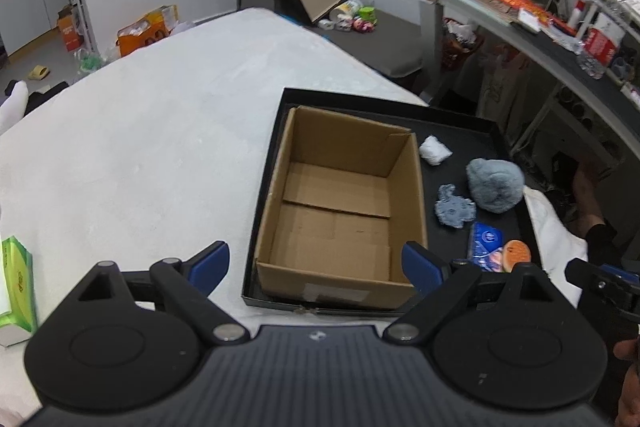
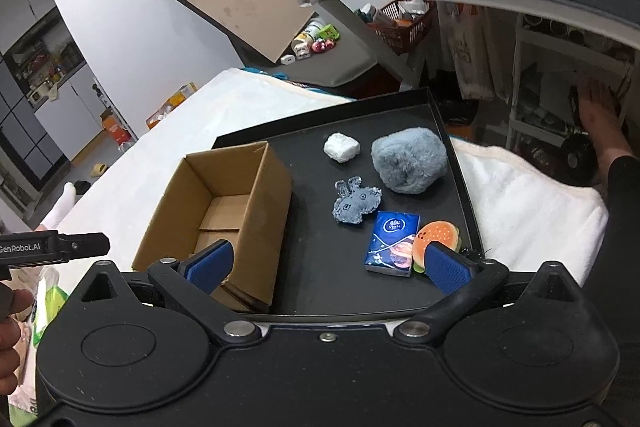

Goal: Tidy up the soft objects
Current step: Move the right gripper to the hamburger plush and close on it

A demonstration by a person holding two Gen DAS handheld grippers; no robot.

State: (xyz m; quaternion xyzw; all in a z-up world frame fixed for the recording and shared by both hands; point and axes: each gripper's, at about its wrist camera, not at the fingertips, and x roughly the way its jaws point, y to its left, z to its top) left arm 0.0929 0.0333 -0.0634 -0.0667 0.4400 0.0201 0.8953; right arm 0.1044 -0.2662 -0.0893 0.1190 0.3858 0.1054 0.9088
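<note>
A black tray (image 2: 448, 147) is set on a white-covered surface (image 1: 160, 131), and an open cardboard box (image 1: 340, 203) stands in the tray's left part. The box is seen to hold nothing. To its right, five soft things are spread on the tray floor: a white wad (image 2: 341, 147) at the far side, a grey-blue plush (image 2: 409, 160) just beside it, a small denim toy (image 2: 356, 206) nearer the box, a blue tissue pack (image 2: 394, 243) and a burger plush (image 2: 438, 239) touching that pack at the near edge.

The left gripper (image 1: 316, 263) is held above the near wall of the box, its jaws spread wide with nothing between them. The right gripper (image 2: 328, 263) is held over the near part of the tray, jaws likewise wide apart and gripping nothing; its right pad (image 2: 446, 267) is seen in front of the burger plush. A green tissue box (image 1: 16, 283) lies on the surface at the far left.
</note>
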